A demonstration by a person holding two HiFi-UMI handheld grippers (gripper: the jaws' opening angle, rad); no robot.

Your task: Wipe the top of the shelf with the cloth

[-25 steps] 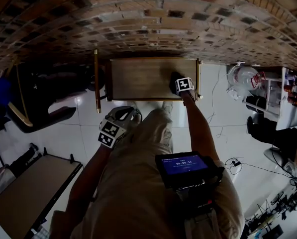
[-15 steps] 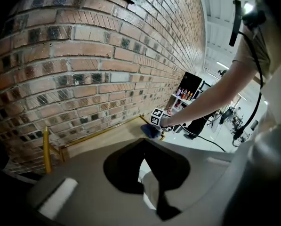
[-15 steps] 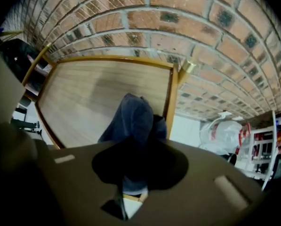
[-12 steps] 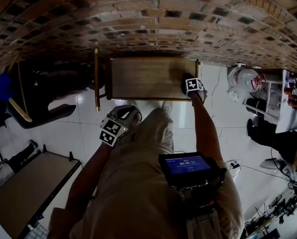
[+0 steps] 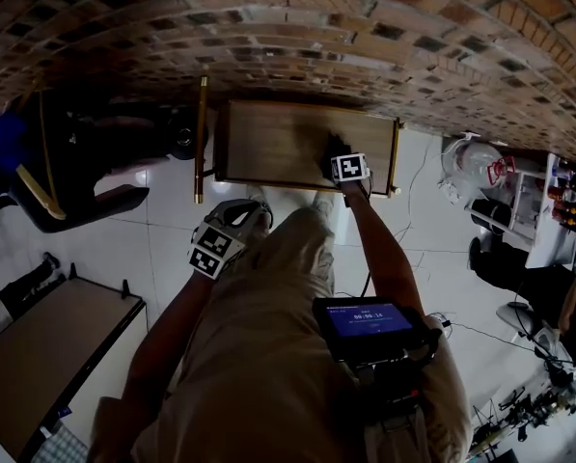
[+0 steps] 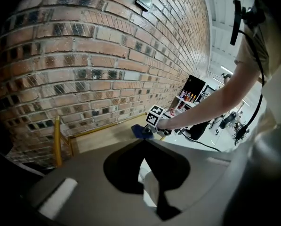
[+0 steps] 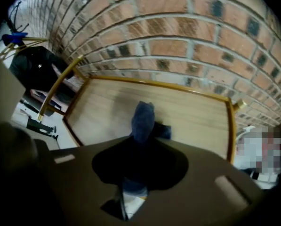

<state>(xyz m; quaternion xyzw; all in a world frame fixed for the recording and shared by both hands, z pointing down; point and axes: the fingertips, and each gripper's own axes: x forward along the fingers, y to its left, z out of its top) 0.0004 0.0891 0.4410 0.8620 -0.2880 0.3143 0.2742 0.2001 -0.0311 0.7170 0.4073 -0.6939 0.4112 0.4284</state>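
Observation:
The shelf top [image 5: 278, 143] is a pale wooden panel in a gold frame, set against the brick wall. My right gripper [image 5: 343, 160] rests on its right part, shut on a blue cloth [image 7: 143, 117] that lies bunched on the wood [image 7: 196, 117]. The left gripper view shows the same cloth [image 6: 141, 132] beside the right gripper's marker cube [image 6: 155, 117]. My left gripper [image 5: 232, 231] hangs short of the shelf's near edge, over the floor, with its jaws together and nothing in them.
A brick wall [image 5: 297, 37] stands right behind the shelf. A gold post [image 5: 202, 138] rises at the shelf's left end, with a black chair [image 5: 75, 181] beyond it. A wooden table [image 5: 46, 355] sits lower left. A white rack with bottles [image 5: 548, 201] and floor cables are on the right.
The right gripper slid the cloth to the shelf's right edge, then back leftward toward the middle. The left gripper has stayed in place.

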